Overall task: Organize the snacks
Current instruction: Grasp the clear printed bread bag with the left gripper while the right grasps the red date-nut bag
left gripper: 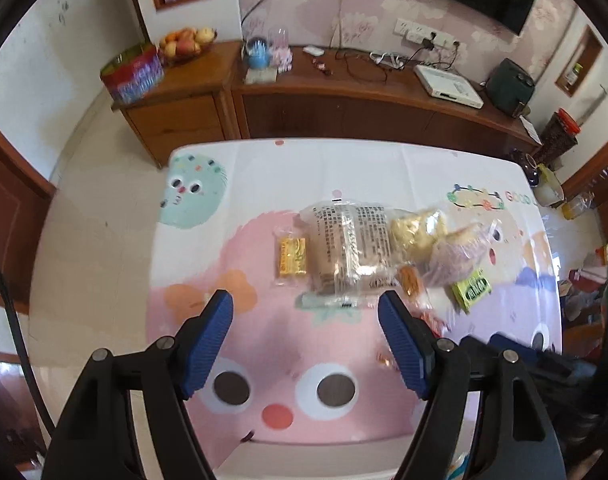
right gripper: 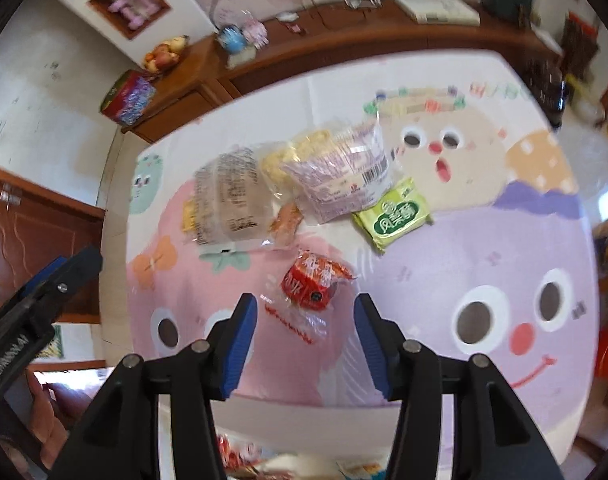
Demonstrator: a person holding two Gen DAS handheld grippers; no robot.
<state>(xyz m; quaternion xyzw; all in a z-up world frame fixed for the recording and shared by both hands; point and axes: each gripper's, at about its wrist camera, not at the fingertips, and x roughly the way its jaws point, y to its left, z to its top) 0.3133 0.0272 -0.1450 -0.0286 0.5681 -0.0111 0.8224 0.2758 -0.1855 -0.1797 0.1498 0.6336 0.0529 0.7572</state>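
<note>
Snacks lie in a loose row on the cartoon tablecloth [left gripper: 264, 360]. In the left wrist view I see a small yellow packet [left gripper: 291, 257], a clear bag of brown biscuits [left gripper: 346, 248], a yellow puffed snack bag [left gripper: 418, 232] and a green packet [left gripper: 471, 289]. My left gripper [left gripper: 306, 304] is open and empty, just short of the biscuit bag. In the right wrist view my right gripper [right gripper: 305, 307] is open, its jaws either side of a red wrapped snack [right gripper: 314, 282]. The green packet [right gripper: 394, 214] and a purple-printed bag [right gripper: 342, 172] lie beyond it.
A wooden sideboard [left gripper: 344, 108] behind the table holds a fruit bowl [left gripper: 186, 44], a tin [left gripper: 132, 74], cables and a white box [left gripper: 448, 84]. The left gripper [right gripper: 44, 292] shows at the left edge of the right wrist view. More packets lie at the table's near edge [right gripper: 240, 452].
</note>
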